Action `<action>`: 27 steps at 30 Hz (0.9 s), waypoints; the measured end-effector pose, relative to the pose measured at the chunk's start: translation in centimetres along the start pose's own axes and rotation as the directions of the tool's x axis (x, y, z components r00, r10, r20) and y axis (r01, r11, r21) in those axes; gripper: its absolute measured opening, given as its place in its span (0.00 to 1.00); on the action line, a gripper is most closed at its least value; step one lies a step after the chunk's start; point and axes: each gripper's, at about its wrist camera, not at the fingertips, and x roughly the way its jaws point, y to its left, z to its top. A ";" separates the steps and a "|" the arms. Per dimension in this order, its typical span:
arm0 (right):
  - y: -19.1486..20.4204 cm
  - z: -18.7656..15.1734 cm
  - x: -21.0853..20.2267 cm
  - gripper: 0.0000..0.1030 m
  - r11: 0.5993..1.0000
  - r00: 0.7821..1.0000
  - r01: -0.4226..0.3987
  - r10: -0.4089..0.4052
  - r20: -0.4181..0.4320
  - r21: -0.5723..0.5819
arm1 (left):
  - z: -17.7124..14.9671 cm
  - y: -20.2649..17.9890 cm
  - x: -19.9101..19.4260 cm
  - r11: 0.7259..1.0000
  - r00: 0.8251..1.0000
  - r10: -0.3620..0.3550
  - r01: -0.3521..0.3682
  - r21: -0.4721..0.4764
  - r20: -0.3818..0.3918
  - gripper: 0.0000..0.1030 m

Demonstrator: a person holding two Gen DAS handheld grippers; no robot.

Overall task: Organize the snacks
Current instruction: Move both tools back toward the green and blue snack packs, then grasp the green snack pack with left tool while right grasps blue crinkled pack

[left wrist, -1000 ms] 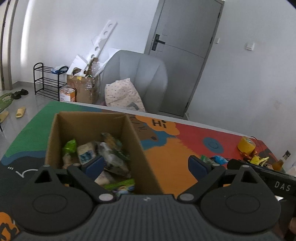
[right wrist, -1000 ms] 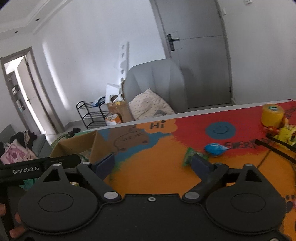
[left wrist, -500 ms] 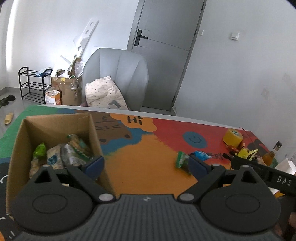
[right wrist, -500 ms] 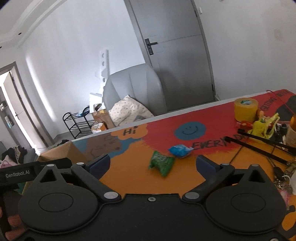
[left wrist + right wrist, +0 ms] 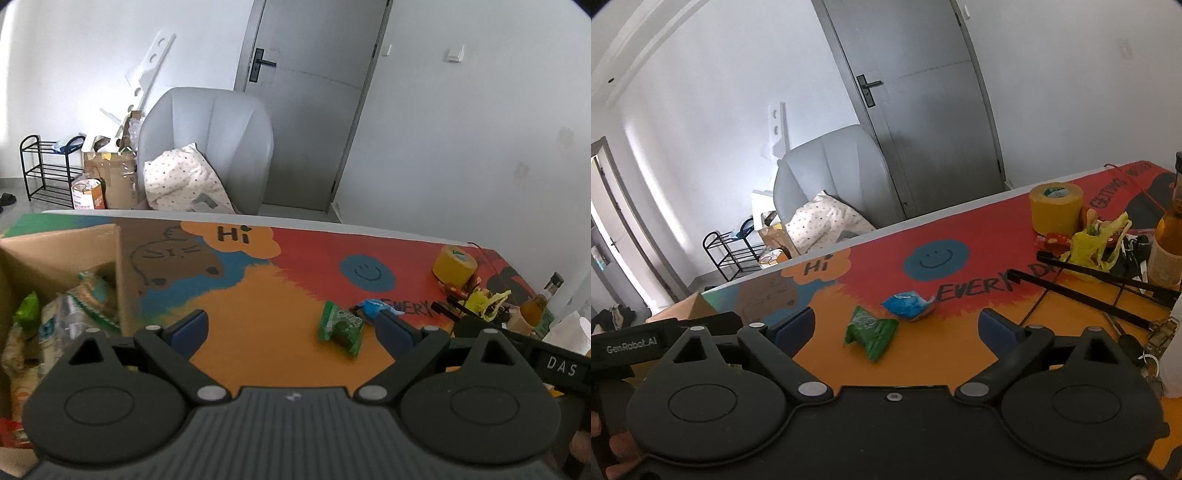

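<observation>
Nearby, green packet (image 5: pixel 870 331) beside blue packet (image 5: pixel 909 305).

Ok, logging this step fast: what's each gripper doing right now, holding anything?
Left gripper: open, holding nothing.
Right gripper: jaws wide and closing, nothing between them; green snack packet lies ahead.

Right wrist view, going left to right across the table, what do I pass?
Cardboard box corner → green snack packet → blue snack packet → yellow tape roll → yellow plastic bag → amber bottle.
</observation>
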 end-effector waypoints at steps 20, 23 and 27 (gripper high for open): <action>-4.9 1.0 5.6 0.81 0.997 0.997 -0.010 0.016 -0.071 0.082 | -0.3 -4.3 9.9 0.999 0.995 -0.007 0.011 0.038 -0.103 0.87; -5.3 1.0 6.6 0.81 0.996 0.996 -0.009 0.018 -0.087 0.093 | -0.5 -4.7 11.4 0.999 0.993 -0.007 0.013 0.046 -0.121 0.84; -5.9 0.9 7.9 0.81 0.993 0.995 -0.009 0.021 -0.098 0.116 | -0.8 -4.9 13.2 0.999 0.990 -0.008 0.015 0.049 -0.141 0.81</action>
